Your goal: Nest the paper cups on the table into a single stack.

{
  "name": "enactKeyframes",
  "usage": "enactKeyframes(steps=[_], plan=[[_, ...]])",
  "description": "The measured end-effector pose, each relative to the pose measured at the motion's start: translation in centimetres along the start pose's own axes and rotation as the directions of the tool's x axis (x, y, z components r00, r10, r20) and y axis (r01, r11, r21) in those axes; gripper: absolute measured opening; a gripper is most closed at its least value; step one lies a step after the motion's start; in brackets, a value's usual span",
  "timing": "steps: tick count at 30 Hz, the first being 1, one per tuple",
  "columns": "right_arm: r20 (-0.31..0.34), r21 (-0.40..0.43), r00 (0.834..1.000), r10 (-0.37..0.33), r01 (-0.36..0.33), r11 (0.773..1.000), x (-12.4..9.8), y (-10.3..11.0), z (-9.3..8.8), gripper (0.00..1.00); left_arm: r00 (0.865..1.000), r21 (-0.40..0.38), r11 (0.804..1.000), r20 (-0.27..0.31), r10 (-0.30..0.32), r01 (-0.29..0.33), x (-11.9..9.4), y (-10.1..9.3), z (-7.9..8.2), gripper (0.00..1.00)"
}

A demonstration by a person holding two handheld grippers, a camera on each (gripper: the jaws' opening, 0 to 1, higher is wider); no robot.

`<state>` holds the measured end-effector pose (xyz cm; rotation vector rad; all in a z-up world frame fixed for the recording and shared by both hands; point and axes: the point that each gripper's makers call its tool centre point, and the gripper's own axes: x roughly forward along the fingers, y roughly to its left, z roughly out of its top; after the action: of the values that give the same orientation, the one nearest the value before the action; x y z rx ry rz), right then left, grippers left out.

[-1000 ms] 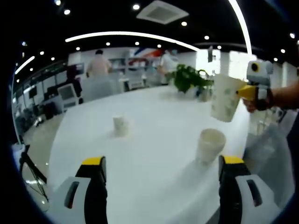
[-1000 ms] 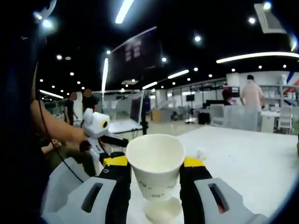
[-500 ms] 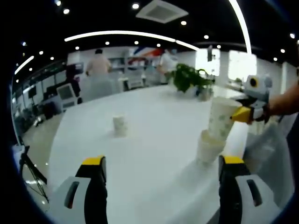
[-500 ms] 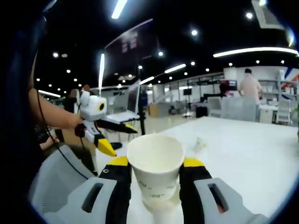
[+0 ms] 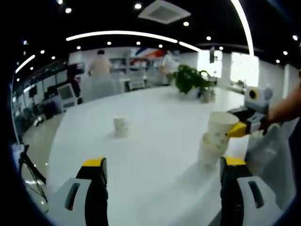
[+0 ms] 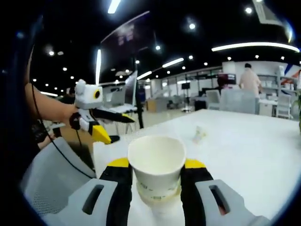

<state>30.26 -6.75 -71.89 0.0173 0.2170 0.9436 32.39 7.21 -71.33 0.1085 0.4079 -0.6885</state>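
Between right tongs (image 6: 156,176), cup (image 6: 156,162) gripped, nested in lower cup (image 5: 209,151), left tongs (image 5: 163,181) released.

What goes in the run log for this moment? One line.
right hand-held gripper: shut on white paper cup | cup: partly nested in second white paper cup | left hand-held gripper: open | third small paper cup: apart on white table

Matt paper cups (image 6: 156,165), smooth glossy white table (image 5: 155,122), plastic yellow-tipped fingers (image 6: 118,184).
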Motion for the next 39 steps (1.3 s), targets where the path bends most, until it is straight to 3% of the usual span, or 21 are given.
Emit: enactKeyframes(steps=[8,25,31,37,39], plan=[[-0.061,0.012,0.998,0.002,-0.001,1.0,0.7,0.4,-2.4,0.37,1.0,-0.007,1.0,0.003,-0.001,0.001,0.0,0.0,0.0,0.99],[-0.094,-0.062,0.995,-0.016,0.01,0.998,0.7,0.7,-2.6,0.42,1.0,-0.005,1.0,0.007,-0.003,0.003,0.0,-0.3,0.1,0.99],[-0.095,-0.053,0.995,-0.014,0.009,0.999,0.5,0.7,-2.1,0.47,1.0,0.0,1.0,0.03,-0.001,0.001,-0.1,-0.2,0.5,0.99],[-0.076,-0.028,0.997,-0.001,-0.001,1.0,-0.1,0.3,-0.4,0.6,0.999,-0.022,1.0,0.047,0.001,0.0,-0.1,-0.2,0.8,0.99],[-0.073,-0.035,0.997,0.002,-0.005,0.999,-0.4,-0.2,0.4,0.59,0.999,-0.026,1.0,0.048,0.004,-0.002,-0.1,-0.1,0.8,0.99]])
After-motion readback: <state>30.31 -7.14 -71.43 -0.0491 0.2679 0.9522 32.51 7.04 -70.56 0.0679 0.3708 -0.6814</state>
